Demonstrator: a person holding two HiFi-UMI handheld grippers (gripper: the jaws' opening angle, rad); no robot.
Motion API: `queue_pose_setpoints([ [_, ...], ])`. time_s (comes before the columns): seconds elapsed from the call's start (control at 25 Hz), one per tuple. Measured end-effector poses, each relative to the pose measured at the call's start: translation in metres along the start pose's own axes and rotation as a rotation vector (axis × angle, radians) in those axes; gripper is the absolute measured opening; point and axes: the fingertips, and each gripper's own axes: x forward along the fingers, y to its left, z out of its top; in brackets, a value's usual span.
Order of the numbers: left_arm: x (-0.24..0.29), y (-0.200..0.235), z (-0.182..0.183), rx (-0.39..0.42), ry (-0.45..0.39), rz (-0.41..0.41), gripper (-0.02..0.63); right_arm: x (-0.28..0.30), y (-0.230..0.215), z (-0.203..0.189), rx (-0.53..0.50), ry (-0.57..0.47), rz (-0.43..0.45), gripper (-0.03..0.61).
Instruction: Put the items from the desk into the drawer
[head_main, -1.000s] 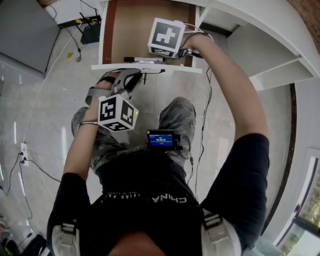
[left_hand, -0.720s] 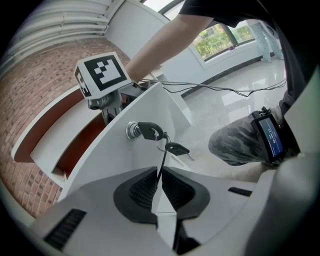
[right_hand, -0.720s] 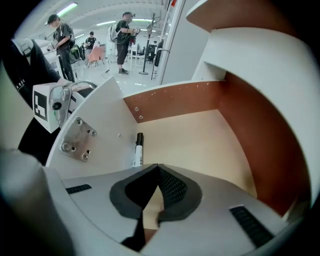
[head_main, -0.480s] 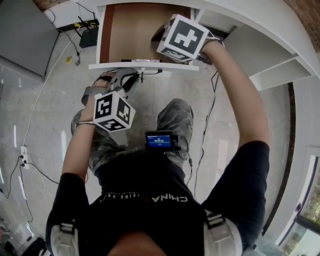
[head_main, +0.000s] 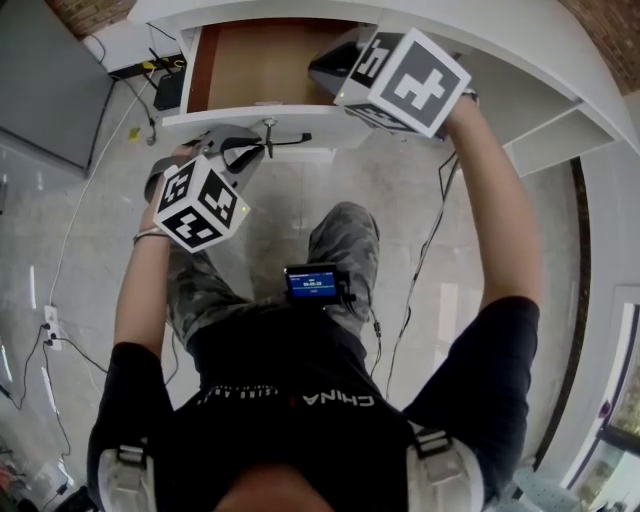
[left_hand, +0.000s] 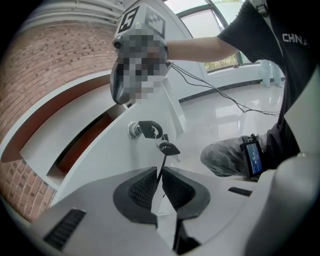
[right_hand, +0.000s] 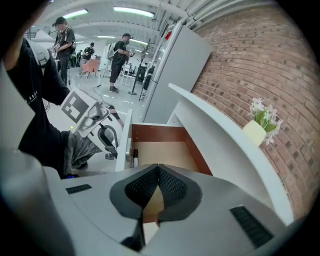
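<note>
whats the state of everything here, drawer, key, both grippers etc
drawer: open
marker: lying inside the drawer, by its front panel
key: in the drawer lock
left gripper: shut on key cord
right gripper: shut, empty

Black short-sleeve tee (head_main: 290, 430), white "CHINA" print (head_main: 340, 398) across the chest, reads upside down. Grey-green camo trousers (head_main: 345, 240) at 12 o'clock of the tee. Small black unit w/ blue-lit screen (head_main: 315, 282) at the waist. Pale shoulder straps (head_main: 125, 465) w/ black buckles, at 7 and 5 o'clock in head view. Thin band (head_main: 148, 237) on L wrist. Thin black cable (head_main: 408, 300) beside R arm.

The left gripper (left_hand: 159, 172): lt grey shell, black ribbed pads (left_hand: 142, 187), black slotted patch (left_hand: 65, 227) at 8 o'clock. Its left cube (head_main: 200, 203) is white w/ black square markers. The right gripper (right_hand: 158, 170): same shell and pads. Its right cube (head_main: 412, 80) sits at 1 o'clock in head view.
</note>
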Motion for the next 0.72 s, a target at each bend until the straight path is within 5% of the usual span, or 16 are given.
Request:
queue_pose_setpoints([
  [0.36, -0.014, 0.027, 0.015, -0.027, -0.039, -0.059, 0.043, -0.037, 0.018, 0.025, -0.086, -0.045, -0.030, 0.017],
  [0.72, -0.015, 0.028, 0.015, -0.019, -0.027, -0.065, 0.043, -0.042, 0.019, 0.017, -0.065, -0.053, -0.029, 0.017],
])
